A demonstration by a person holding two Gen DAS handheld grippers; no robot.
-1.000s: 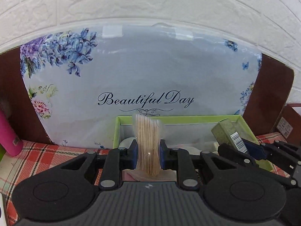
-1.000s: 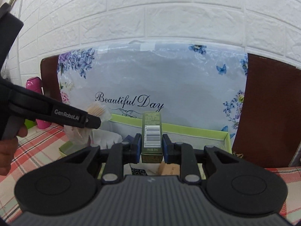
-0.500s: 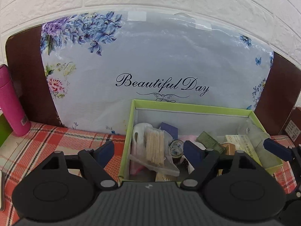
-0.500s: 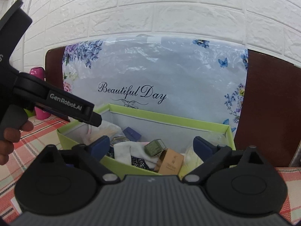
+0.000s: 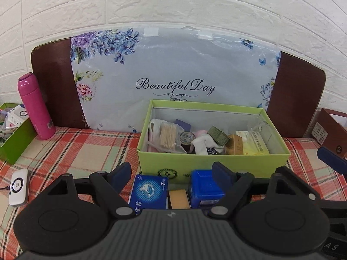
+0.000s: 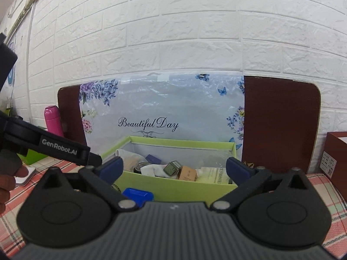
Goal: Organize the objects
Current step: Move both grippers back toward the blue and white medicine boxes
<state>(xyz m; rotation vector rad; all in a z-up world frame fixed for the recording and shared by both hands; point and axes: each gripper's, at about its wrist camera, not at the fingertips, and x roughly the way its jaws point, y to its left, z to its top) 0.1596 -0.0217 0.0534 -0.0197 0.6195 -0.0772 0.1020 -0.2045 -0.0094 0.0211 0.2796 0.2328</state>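
Open lime-green cardboard box [image 5: 213,159] on the plaid tablecloth [image 5: 71,151] holds bagged wooden toothpicks [image 5: 168,137] at left, small olive-green carton [image 5: 218,135] mid-box, white cloth [image 5: 202,144]; left gripper [image 5: 172,173] wide and empty, right gripper [image 6: 174,166] jaws opening, empty.

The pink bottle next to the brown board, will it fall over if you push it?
Probably, if pushed near its top: the pink bottle stands upright, tall and narrow on the checked cloth. On its side, its round body would likely roll. Its smooth shell looks hard and perhaps slippery to pinch.
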